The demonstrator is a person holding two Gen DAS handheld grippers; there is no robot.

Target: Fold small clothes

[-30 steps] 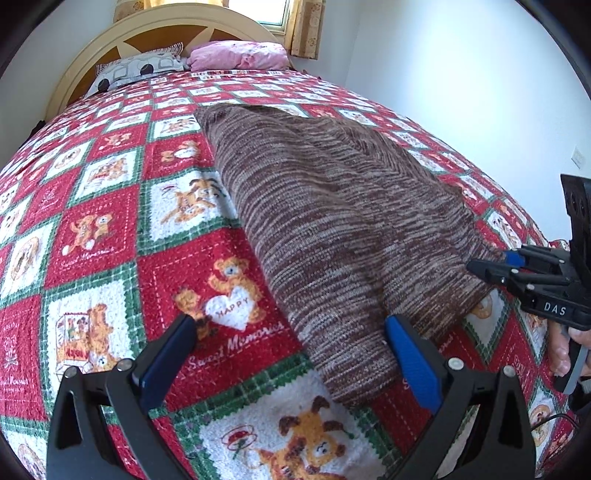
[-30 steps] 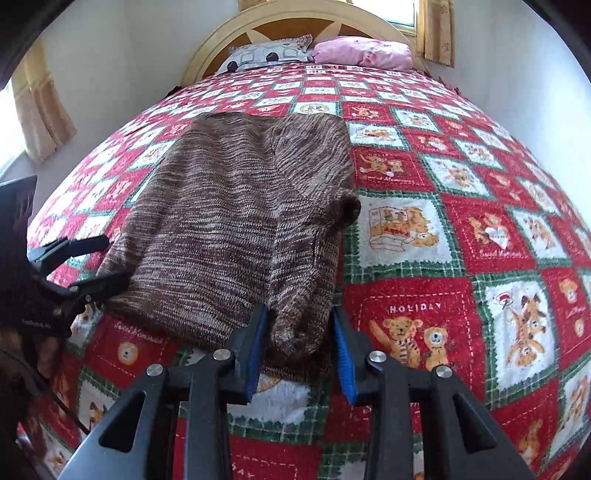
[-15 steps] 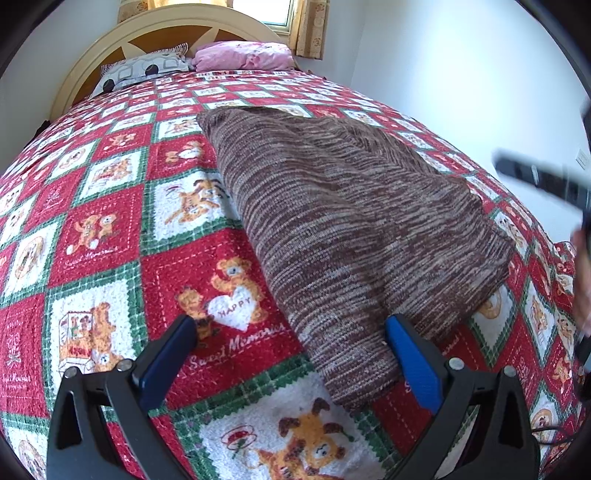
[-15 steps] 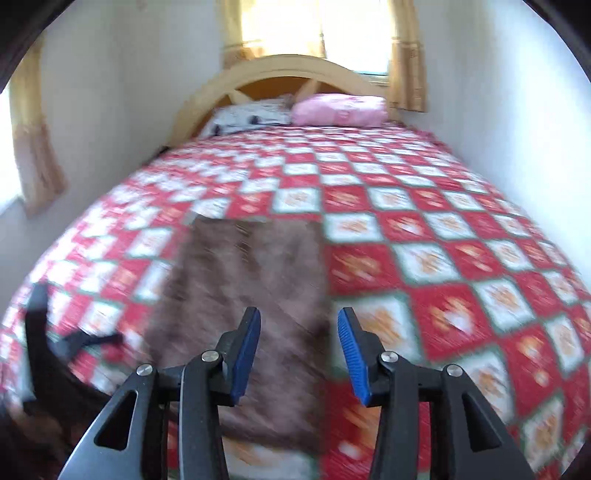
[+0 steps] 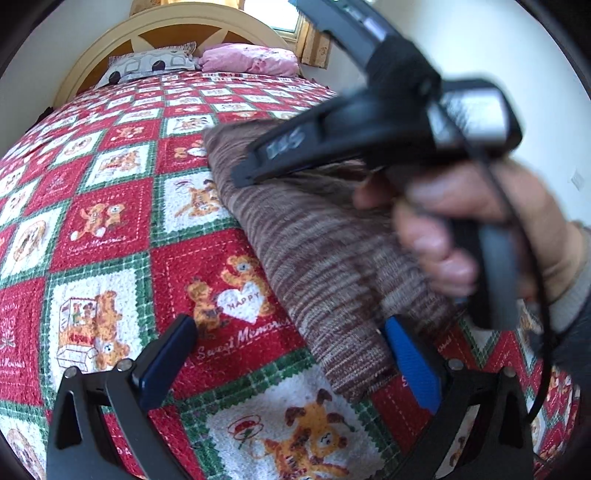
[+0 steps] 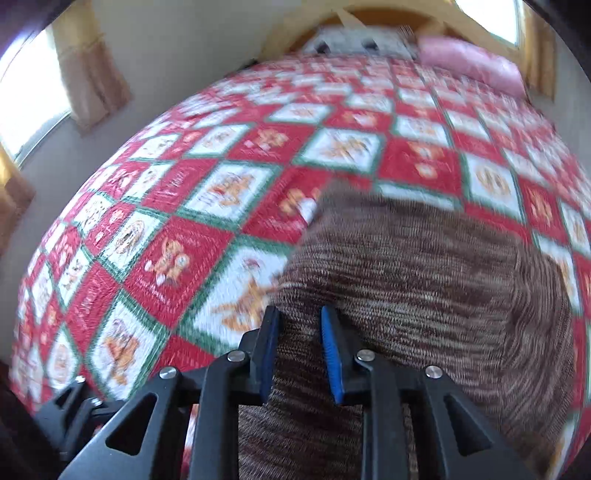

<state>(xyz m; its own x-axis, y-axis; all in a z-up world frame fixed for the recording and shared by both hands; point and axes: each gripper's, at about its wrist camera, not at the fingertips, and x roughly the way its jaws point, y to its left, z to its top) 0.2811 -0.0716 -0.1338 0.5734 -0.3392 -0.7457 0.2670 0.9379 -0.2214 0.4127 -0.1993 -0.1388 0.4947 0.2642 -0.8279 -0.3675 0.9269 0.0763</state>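
A brown knitted sweater [image 5: 325, 266] lies folded on the red patchwork bedspread [image 5: 110, 229]. My left gripper [image 5: 291, 354] is open wide, low over the sweater's near corner, its right blue pad beside the fabric edge. In the left wrist view the right gripper [image 5: 240, 177] crosses above the sweater, held by a hand [image 5: 454, 236]. In the right wrist view the sweater [image 6: 424, 295] fills the lower right and my right gripper [image 6: 299, 325] hovers over its left part, jaws a little apart with nothing between them. The view is blurred.
Two pillows, a patterned one [image 5: 151, 66] and a pink one [image 5: 251, 61], lie at the wooden headboard [image 5: 177, 26]. White walls run along both sides of the bed. Curtained windows [image 6: 44, 92] stand to the left in the right wrist view.
My right gripper has lifted off the sweater's right edge and swung left across it, now over its far left part. My left gripper has stayed in place.
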